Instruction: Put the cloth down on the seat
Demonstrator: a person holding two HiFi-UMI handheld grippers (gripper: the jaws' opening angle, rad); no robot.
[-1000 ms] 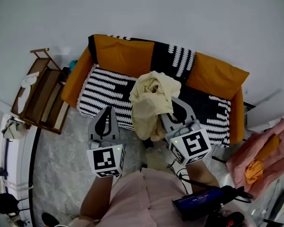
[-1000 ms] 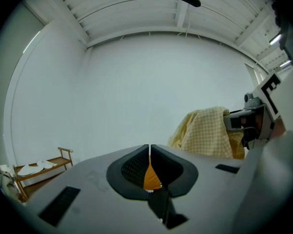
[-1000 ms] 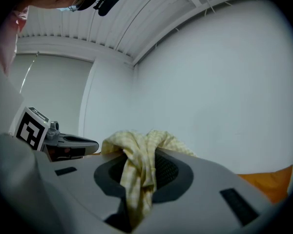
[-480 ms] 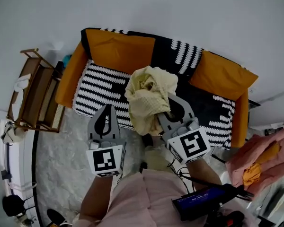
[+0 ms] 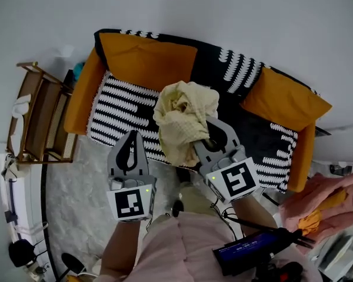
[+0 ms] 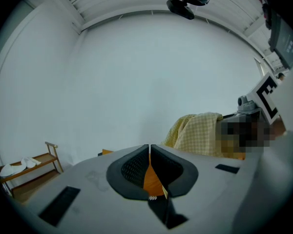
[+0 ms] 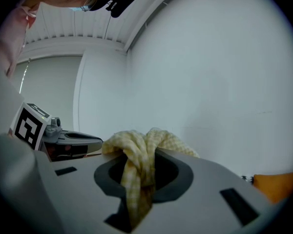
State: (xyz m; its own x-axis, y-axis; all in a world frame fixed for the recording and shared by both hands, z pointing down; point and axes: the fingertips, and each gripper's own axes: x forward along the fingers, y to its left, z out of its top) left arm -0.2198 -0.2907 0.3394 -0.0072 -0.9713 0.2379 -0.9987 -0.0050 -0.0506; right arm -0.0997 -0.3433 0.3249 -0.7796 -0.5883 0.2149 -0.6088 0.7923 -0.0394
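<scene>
Grippers sit nearest, just ahead of the person's lap. The left gripper has its jaws pressed together on nothing and hangs beside the load without touching it. The right gripper pinches a bunched fold of the pale yellow checked cloth, so the coming move belongs to that hand alone. The cloth bulges up and forward from those jaws, with one tail drooping toward the person. It appears held in the air, not yet resting on anything.

Beyond and below it lies the striped seat of the sofa, its long axis running left to right. Bare striped room opens mainly to the left of the cloth. Orange cushions line the back, so I judge a short reach forward and down suffices. The wooden shelf stands well off to the left.
</scene>
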